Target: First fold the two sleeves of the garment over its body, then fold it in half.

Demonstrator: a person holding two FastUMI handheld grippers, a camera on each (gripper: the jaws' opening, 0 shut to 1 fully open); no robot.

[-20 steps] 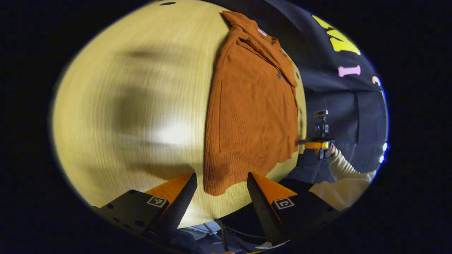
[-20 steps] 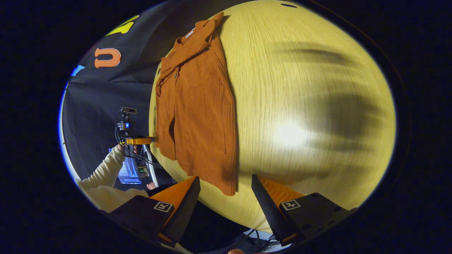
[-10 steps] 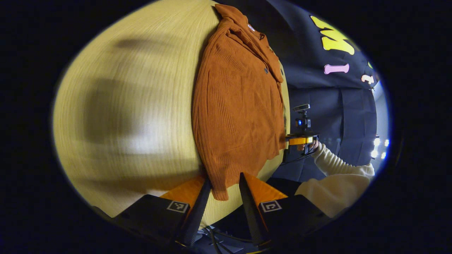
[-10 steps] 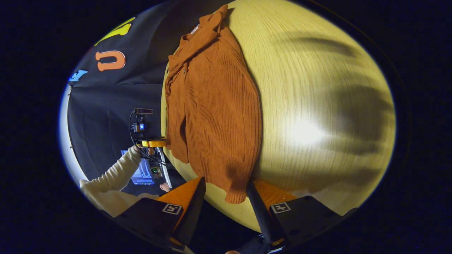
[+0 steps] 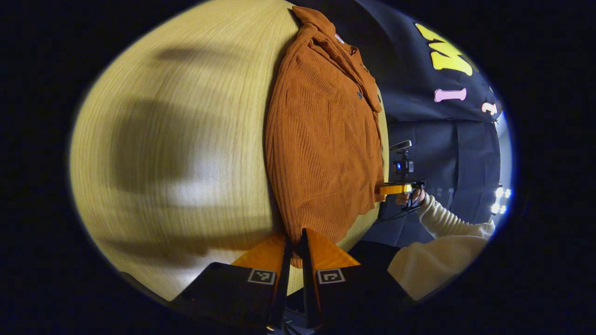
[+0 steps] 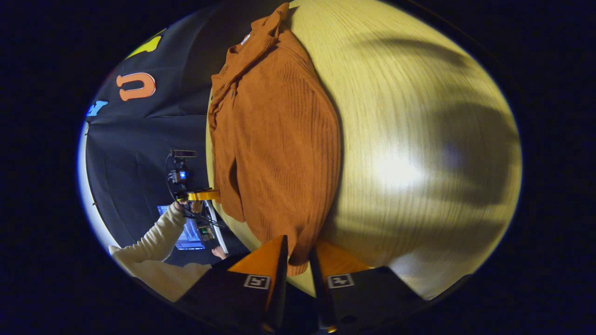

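A pale wooden table [image 5: 177, 139] took up most of both views, its grain crossed by soft shadows and a bright patch of reflected light. On it lay the rust-orange ribbed garment [image 5: 326, 139], stretched along the table's edge next to the booth's black cloth wall [image 5: 442, 135], collar at the far end and hem toward the cameras, with the sleeves already laid over its body.

In the left gripper view, the left tongs [image 5: 294, 251] were clenched on one near hem corner of the garment, the fabric pinched in the narrow slit between the two fingers. In the right gripper view, the right tongs [image 6: 298, 258] were clamped the same way on the other near hem corner of the garment [image 6: 279, 139], a fold of cloth bunched between the fingers.

Farther off in each view, the opposite tongs appeared at the garment's hem edge, held by a hand [image 5: 409, 197] in a cream knit sleeve [image 5: 442, 223].
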